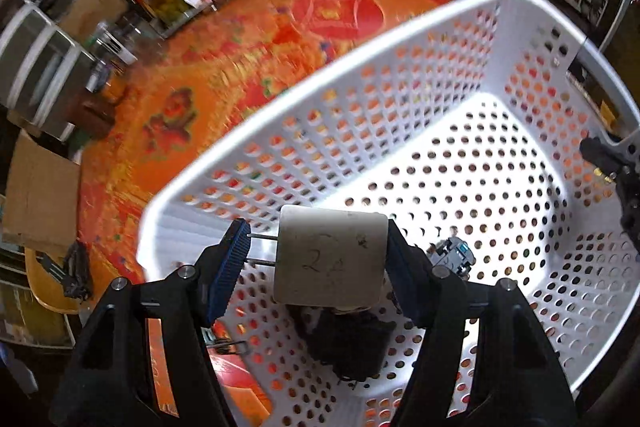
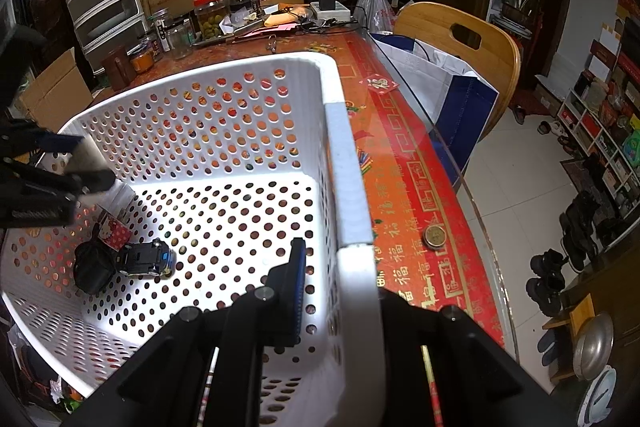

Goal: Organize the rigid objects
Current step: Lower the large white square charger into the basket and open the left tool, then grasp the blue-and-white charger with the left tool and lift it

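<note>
We hold a white plug adapter clamped in our left gripper above the white basket, our right gripper pinched onto its right rim, toy car on the basket floor

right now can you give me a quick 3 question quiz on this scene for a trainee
1. True or false: the left gripper holds a white plug adapter above the white basket.
2. What does the right gripper clamp? A) the basket's rim B) the toy car C) a jar
3. Name one thing already lying in the basket.

Key:
1. True; its prongs point at the left-hand pad.
2. A
3. The toy car, or the black pouch beside it.
</note>
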`<state>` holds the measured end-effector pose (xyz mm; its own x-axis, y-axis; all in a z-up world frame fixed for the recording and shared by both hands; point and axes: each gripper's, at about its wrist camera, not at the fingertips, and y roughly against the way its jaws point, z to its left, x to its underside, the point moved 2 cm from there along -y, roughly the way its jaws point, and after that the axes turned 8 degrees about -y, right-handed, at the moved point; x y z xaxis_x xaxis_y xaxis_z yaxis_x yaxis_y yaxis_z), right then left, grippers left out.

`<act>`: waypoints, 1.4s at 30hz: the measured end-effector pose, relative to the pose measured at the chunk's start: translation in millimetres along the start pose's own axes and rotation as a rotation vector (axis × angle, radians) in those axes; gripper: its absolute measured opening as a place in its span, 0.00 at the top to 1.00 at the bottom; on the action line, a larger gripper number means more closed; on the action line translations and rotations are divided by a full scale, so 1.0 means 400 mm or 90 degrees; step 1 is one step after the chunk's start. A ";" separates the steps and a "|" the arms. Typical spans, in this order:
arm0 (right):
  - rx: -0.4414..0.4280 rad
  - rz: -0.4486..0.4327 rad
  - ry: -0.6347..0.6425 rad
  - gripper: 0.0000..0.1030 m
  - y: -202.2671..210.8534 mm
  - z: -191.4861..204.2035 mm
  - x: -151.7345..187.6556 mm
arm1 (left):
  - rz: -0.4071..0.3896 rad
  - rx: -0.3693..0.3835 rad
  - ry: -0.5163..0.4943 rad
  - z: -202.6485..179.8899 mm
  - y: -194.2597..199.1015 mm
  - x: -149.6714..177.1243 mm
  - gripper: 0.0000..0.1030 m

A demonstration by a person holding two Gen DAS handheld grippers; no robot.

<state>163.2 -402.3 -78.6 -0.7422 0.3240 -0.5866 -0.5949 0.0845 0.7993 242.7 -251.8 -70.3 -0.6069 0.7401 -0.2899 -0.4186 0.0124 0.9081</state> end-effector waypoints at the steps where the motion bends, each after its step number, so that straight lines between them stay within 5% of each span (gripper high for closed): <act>1: 0.000 0.000 0.000 0.87 0.000 0.001 -0.001 | 0.011 0.001 -0.004 0.000 -0.015 -0.003 0.38; 7: 0.002 0.001 0.001 0.87 -0.003 0.001 0.000 | 0.110 0.017 -0.078 -0.061 -0.110 -0.012 0.37; 11: 0.001 0.002 0.000 0.87 -0.005 0.000 0.003 | 0.049 -0.044 -0.081 -0.053 -0.065 -0.014 0.27; 15: 0.001 0.003 0.002 0.87 -0.008 0.001 0.007 | -0.082 -0.016 0.014 0.043 0.075 0.055 0.18; 17: 0.002 0.004 0.003 0.87 -0.010 0.002 0.006 | -0.132 -0.015 0.067 0.117 0.132 0.121 0.03; 19: 0.003 0.004 0.004 0.87 -0.009 0.002 0.009 | -0.165 -0.034 0.133 0.208 0.159 0.218 0.00; 25: 0.001 0.002 0.002 0.87 -0.008 0.002 0.012 | -0.102 -0.031 0.340 0.440 0.024 0.467 0.00; 28: 0.001 0.003 0.002 0.87 -0.007 0.000 0.014 | -0.082 0.016 0.390 0.472 -0.071 0.539 0.03; 34: 0.001 0.003 0.002 0.87 -0.007 -0.001 0.013 | -0.094 0.062 0.402 0.430 -0.150 0.538 0.03; 36: 0.001 0.003 0.002 0.87 -0.007 -0.002 0.014 | -0.089 0.048 0.397 0.423 -0.162 0.531 0.10; 38: 0.001 0.003 0.002 0.87 -0.007 -0.001 0.014 | -0.077 0.030 0.395 0.406 -0.170 0.526 0.40; 42: 0.001 0.003 0.002 0.87 -0.007 -0.002 0.013 | -0.081 0.023 0.398 0.383 -0.174 0.509 0.42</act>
<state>160.6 -401.6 -83.9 -0.7463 0.3207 -0.5832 -0.5907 0.0847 0.8024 251.8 1.1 -146.2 -0.8383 0.2000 -0.5072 -0.4964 0.1049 0.8618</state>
